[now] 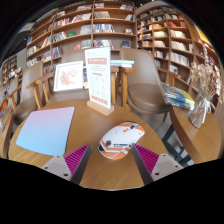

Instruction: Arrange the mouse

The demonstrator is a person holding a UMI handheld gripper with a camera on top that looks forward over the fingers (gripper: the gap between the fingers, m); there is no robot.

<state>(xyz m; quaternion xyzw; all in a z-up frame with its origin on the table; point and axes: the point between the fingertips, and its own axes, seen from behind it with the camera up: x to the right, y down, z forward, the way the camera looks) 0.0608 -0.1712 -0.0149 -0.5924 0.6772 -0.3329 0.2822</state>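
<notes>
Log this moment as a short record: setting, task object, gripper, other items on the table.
setting: room lined with bookshelves
surface: wooden table
task object: white mouse, on the table, between the fingers with gaps either side
gripper: gripper open, not touching the mouse
left of mouse: light blue mouse pad, flat on the table
beyond mouse: upright sign stand

Only the jaws (113,160) of the hand-held tool are showing, as two fingers reaching forward. Each finger is wearing a magenta pad (76,157) on its inner face, triangular in outline and ribbed with fine parallel grooves. Outside the pads, the finger bodies are showing as pale grey, flat-sided bars that are widening toward the camera. The jaws are standing apart.
</notes>
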